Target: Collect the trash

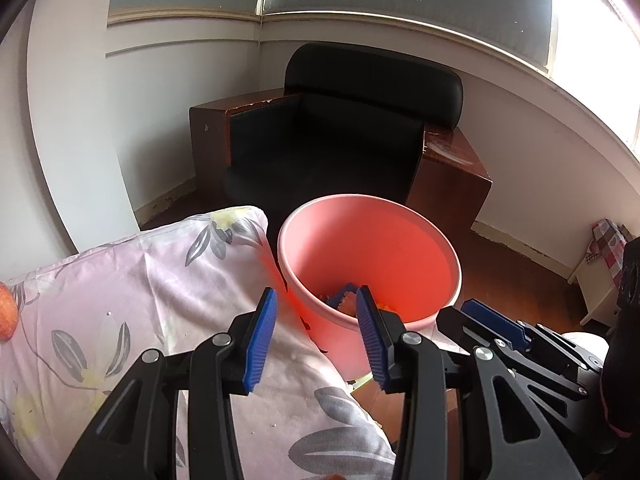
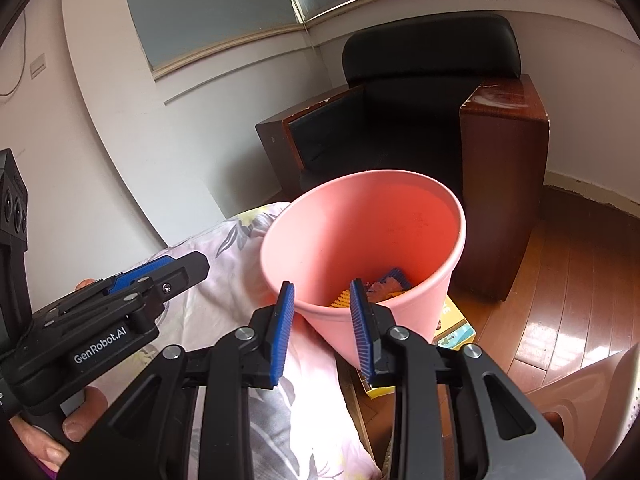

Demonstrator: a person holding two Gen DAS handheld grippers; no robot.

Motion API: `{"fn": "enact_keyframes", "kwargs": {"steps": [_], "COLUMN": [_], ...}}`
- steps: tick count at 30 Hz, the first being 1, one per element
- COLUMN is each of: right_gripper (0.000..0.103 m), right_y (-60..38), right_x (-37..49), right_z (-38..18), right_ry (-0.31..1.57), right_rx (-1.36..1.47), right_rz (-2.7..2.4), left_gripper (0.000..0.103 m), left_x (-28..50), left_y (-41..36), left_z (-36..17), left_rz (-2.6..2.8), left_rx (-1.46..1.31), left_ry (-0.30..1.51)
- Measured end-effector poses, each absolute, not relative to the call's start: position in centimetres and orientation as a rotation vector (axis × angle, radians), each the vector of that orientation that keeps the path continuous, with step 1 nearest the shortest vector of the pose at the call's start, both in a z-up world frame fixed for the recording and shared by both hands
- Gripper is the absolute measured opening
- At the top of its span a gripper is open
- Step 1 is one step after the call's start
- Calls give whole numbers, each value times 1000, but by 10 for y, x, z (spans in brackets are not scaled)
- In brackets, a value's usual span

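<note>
Blue-padded fingers (image 1: 269,336) of the left gripper (image 1: 316,340) stand spread and empty above the floral bedding (image 1: 132,292). Those of the right gripper (image 2: 322,330) are parted too, holding nothing. Just ahead, beside the bed, stands the pink bin (image 2: 360,248) with scraps inside: light, stiff plastic, probably smooth, best pinched at its rim.

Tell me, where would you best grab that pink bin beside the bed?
By its thin rim on the near side, I'd guess. The pink bin stands open-topped, its body too wide for the tongs, so one pad would go inside the wall and one outside, coming from above.
</note>
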State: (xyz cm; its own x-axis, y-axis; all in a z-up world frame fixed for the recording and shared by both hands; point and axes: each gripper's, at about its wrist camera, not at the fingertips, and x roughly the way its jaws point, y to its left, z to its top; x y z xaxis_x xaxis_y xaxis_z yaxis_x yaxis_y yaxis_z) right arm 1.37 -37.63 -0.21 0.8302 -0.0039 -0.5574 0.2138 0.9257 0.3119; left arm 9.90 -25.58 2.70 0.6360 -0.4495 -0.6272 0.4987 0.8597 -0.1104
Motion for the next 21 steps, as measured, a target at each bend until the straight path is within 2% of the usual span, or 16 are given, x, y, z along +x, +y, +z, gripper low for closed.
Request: {"fn": "enact_keyframes", "kwargs": {"steps": [6, 7, 8, 16, 21], "right_gripper": [32, 39, 43, 43, 46], "right_y": [-363, -362, -360, -341, -325], "right_x": [4, 2, 0, -15, -23], "right_z": [6, 7, 8, 18, 25], "right_ry": [565, 564, 559, 538, 519], "right_rx": [359, 357, 354, 323, 285], "right_rz": [-107, -106, -102, -90, -88], "left_gripper": [40, 40, 40, 41, 47], "left_x": [82, 79, 76, 55, 45], "left_y": [-243, -240, -237, -210, -188], "left_z": [34, 36, 36, 42, 47], "left_rz": [-543, -544, -544, -518, -497], "left_rx": [72, 70, 70, 50, 18], "left_ry": [671, 668, 665, 644, 633]}}
